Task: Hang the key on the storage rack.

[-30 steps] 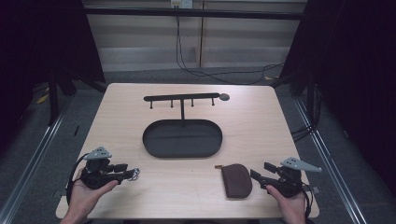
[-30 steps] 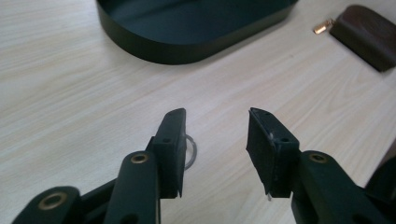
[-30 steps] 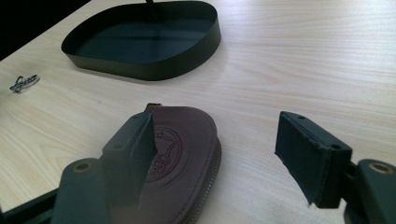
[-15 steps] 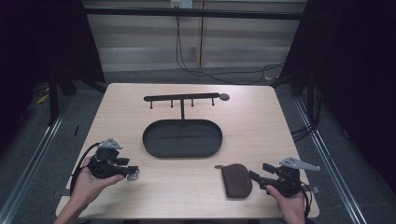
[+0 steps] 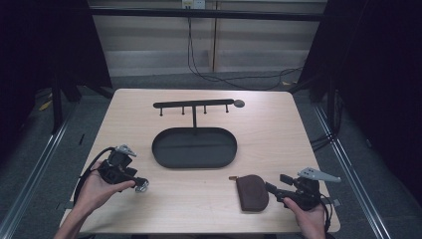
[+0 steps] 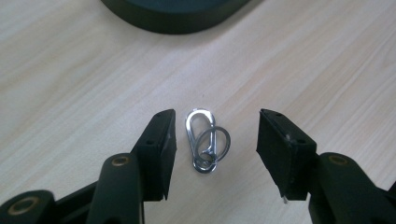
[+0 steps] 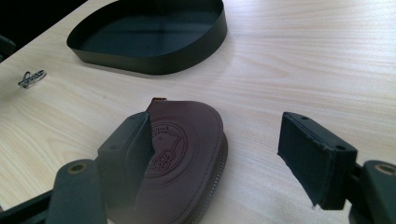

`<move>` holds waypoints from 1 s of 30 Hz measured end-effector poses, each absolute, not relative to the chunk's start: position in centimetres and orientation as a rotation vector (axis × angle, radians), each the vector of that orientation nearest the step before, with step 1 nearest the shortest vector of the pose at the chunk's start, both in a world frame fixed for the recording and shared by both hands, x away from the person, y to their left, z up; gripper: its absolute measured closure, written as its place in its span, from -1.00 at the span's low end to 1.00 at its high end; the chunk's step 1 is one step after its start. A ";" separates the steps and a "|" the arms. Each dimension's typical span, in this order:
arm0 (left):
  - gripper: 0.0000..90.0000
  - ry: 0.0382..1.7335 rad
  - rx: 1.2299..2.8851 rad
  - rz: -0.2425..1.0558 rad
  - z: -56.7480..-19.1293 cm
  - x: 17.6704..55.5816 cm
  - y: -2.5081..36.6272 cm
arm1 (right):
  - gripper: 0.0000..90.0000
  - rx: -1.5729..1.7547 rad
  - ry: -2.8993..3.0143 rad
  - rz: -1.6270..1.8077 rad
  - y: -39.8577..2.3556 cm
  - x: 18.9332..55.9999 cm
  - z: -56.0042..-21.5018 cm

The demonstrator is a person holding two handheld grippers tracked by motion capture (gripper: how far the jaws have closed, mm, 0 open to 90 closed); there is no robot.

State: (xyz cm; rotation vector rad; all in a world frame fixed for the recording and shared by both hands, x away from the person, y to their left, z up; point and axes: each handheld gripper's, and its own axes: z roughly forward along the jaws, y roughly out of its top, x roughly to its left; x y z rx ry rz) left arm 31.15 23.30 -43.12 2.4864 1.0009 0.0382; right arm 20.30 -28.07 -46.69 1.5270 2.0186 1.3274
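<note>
My left hand-held gripper (image 6: 212, 140) released, jaws either side of a silver carabiner clip (image 6: 205, 140) on the surface (image 5: 278, 134), my right hand-held gripper (image 7: 224, 154) released over a brown leather pouch (image 7: 182, 158), black oval tray (image 5: 194, 147) at 12 o'clock of it, hook rack (image 5: 194, 104) beyond

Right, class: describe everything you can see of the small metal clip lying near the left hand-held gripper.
The metal clip is a small, shiny silver snap hook, pear-shaped, with a round split ring looped through it near its narrower end. It lies flat on the pale wooden table, in front of the black oval tray. The left hand-held gripper sits around it with jaws open, one on each side, neither touching it.
</note>
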 end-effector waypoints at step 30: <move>0.40 0.971 2.737 -0.047 -44.7 32.7 21.6 | -0.47 1.521 2.042 1.309 -27.9 20.4 -46.8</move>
